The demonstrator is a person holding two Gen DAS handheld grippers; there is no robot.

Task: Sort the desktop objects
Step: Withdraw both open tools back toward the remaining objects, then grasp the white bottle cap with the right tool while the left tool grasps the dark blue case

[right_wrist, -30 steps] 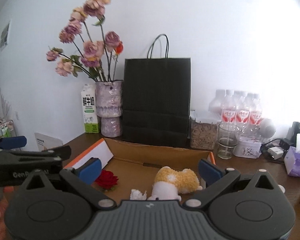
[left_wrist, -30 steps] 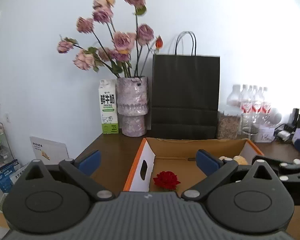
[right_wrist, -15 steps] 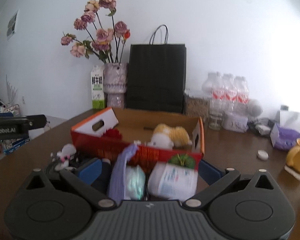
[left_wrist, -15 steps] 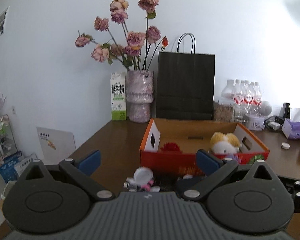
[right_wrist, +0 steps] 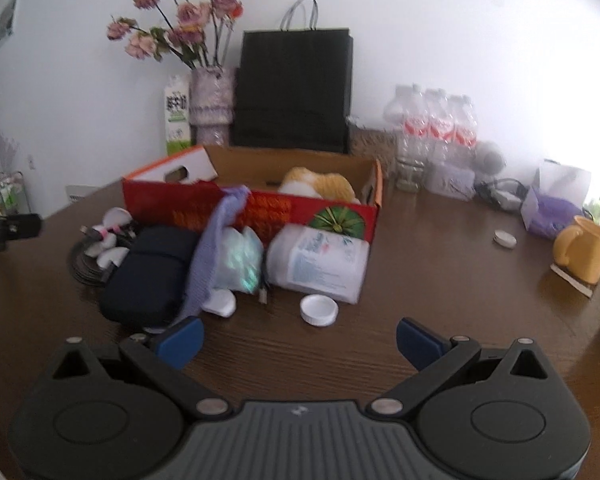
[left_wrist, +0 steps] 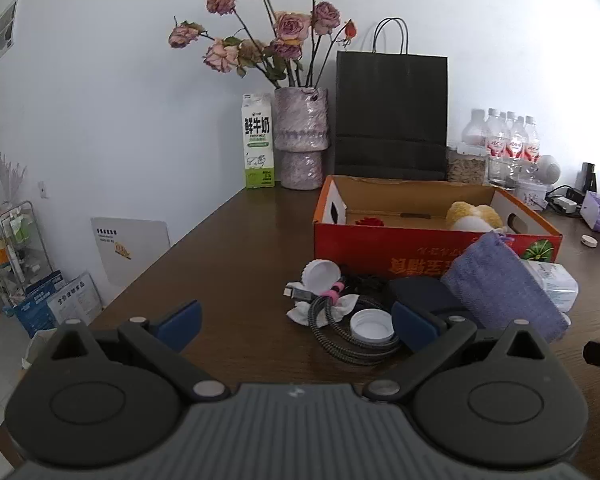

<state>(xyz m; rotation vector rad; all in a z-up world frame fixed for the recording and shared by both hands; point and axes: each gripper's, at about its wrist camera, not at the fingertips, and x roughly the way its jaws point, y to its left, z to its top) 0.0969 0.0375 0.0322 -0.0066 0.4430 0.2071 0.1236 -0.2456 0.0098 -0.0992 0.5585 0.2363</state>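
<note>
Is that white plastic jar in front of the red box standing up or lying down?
Lying down. The white jar rests on its side on the table, label up.

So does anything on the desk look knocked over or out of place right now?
Yes. A white plastic jar lies on its side against the front of the red cardboard box, open, with a loose white lid on the table just in front. No spill shows. Both the left gripper and the right gripper are open and empty.
</note>
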